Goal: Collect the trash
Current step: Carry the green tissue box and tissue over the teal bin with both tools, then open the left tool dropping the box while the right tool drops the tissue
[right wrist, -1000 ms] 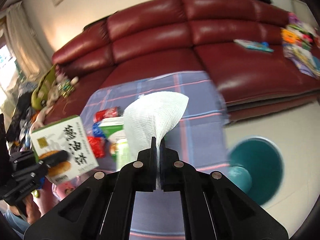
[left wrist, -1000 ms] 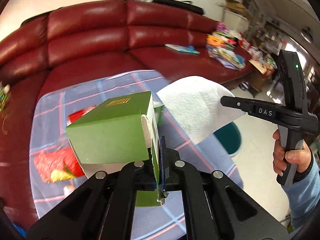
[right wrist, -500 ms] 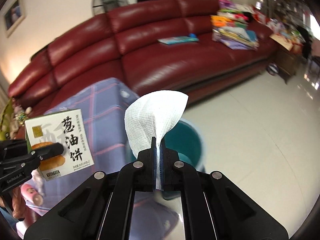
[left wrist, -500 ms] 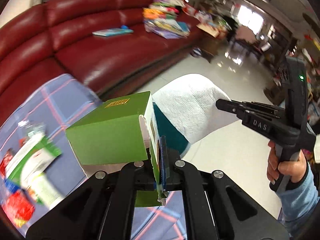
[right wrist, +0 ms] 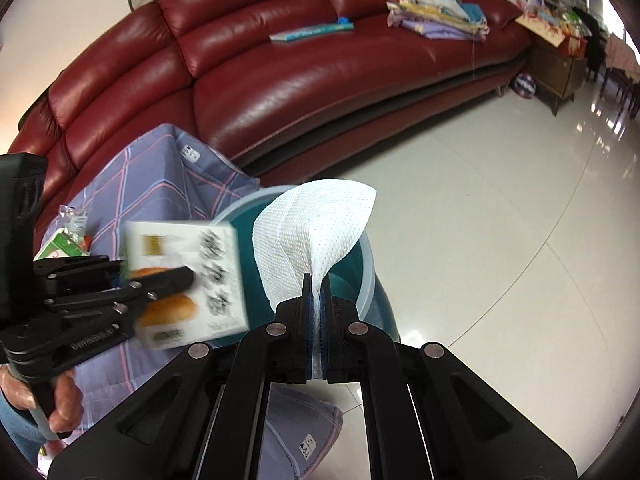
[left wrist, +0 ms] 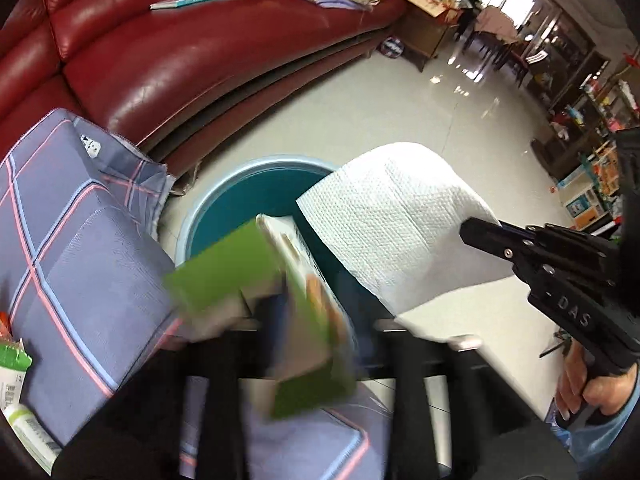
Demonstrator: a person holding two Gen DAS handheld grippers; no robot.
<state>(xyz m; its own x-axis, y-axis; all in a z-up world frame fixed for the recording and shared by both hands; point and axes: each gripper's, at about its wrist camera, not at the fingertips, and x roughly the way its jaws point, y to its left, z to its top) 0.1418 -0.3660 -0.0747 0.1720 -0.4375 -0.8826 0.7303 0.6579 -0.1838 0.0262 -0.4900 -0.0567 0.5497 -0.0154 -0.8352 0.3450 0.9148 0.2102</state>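
A green and white snack box (left wrist: 256,276) is blurred and tilted between the spread fingers of my left gripper (left wrist: 316,324), over the near rim of a teal bin (left wrist: 244,184) on the floor. In the right wrist view the box (right wrist: 188,280) shows at the left gripper's tips, blurred. My right gripper (right wrist: 316,292) is shut on a white paper towel (right wrist: 316,220) and holds it above the bin (right wrist: 360,280). The towel (left wrist: 396,220) also shows in the left wrist view.
A table with a blue checked cloth (left wrist: 68,248) stands left of the bin, with wrappers (left wrist: 12,364) on it. A red leather sofa (right wrist: 320,72) runs behind, with books and clothes (right wrist: 436,4) on its seat. Shiny tiled floor (right wrist: 500,200) lies to the right.
Both grippers have swung right from the table to above the bin. My left gripper has opened, and the box now tilts and blurs between its fingers.
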